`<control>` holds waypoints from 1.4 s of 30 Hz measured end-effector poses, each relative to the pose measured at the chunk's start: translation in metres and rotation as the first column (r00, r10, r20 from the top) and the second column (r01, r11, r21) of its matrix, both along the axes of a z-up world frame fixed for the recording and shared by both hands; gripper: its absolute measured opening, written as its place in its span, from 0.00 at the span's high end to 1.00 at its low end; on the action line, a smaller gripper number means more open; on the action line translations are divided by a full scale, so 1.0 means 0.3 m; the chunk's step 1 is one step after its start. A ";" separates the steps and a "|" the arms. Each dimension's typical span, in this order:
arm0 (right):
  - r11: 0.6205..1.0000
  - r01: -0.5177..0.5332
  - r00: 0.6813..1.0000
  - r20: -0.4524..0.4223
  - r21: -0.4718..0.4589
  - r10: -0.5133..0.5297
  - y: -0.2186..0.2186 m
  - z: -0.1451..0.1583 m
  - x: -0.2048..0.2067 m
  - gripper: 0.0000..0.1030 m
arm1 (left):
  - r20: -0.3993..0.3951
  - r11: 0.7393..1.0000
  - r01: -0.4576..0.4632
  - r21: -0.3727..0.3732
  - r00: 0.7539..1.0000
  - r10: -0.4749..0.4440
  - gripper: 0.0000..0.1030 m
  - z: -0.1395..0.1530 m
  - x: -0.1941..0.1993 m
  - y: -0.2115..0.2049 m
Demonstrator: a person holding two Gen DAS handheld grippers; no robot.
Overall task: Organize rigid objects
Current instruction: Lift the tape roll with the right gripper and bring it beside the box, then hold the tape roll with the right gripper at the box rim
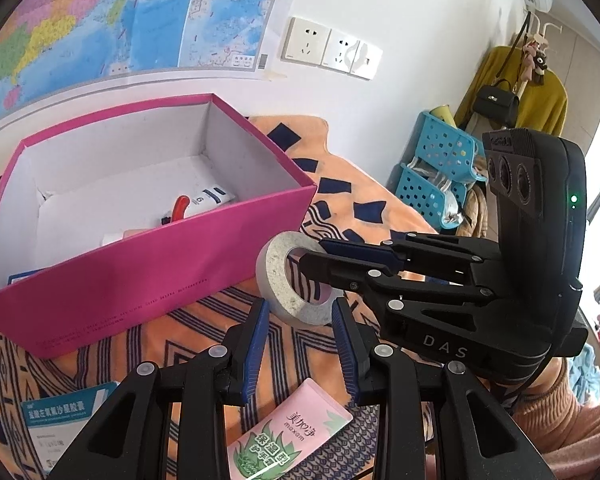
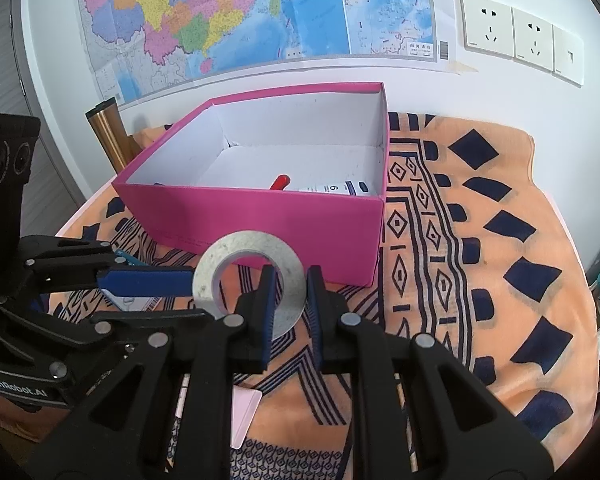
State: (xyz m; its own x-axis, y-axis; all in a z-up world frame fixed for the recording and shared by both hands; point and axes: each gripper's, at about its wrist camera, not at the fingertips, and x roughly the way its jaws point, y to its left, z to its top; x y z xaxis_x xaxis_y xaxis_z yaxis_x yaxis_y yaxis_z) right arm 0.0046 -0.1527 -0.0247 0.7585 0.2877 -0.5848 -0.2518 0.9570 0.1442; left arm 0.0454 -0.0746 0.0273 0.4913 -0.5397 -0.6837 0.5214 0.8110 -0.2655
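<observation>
Right wrist view: the tape roll [image 2: 249,280] stands on edge, raised above the patterned cloth [image 2: 500,240] just in front of the pink box [image 2: 260,220], its flat face and open hole turned toward this camera. The right gripper [image 2: 290,300] angles downward, clamped on the ring's wall, one finger through the hole. The left gripper [image 1: 300,320] tilts down too, narrowed, fingers flanking the roll's lower edge; contact unclear.

White wall [image 2: 260,76] w/ map [image 2: 260,12], outlets [image 2: 520,32]; patterned orange cloth [image 2: 500,240].
</observation>
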 end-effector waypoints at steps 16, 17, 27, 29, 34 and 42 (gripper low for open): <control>1.000 -0.003 1.000 0.025 -0.005 0.003 -0.004 0.035 0.016 0.83 | 0.023 1.000 -0.009 0.000 1.000 0.009 0.69 0.022 0.019 -0.003; 1.000 -0.003 1.000 0.027 -0.005 0.003 -0.004 0.037 0.018 0.83 | 0.023 1.000 -0.010 -0.001 1.000 0.010 0.69 0.022 0.020 -0.003; 1.000 -0.003 0.999 0.034 -0.011 0.004 -0.006 0.049 0.027 0.83 | 0.032 1.000 -0.011 -0.001 0.999 0.011 0.69 0.027 0.026 -0.005; 1.000 -0.003 0.999 0.034 -0.010 0.004 -0.007 0.048 0.028 0.83 | 0.033 1.000 -0.011 -0.001 0.999 0.011 0.69 0.029 0.028 -0.005; 1.000 -0.005 0.999 0.035 -0.011 0.005 -0.011 0.054 0.034 0.83 | 0.038 1.000 -0.012 0.001 0.999 0.012 0.69 0.032 0.030 -0.005; 1.000 -0.005 0.999 0.041 -0.014 0.006 -0.011 0.062 0.039 0.83 | 0.046 1.000 -0.013 0.002 0.999 0.013 0.69 0.038 0.033 -0.006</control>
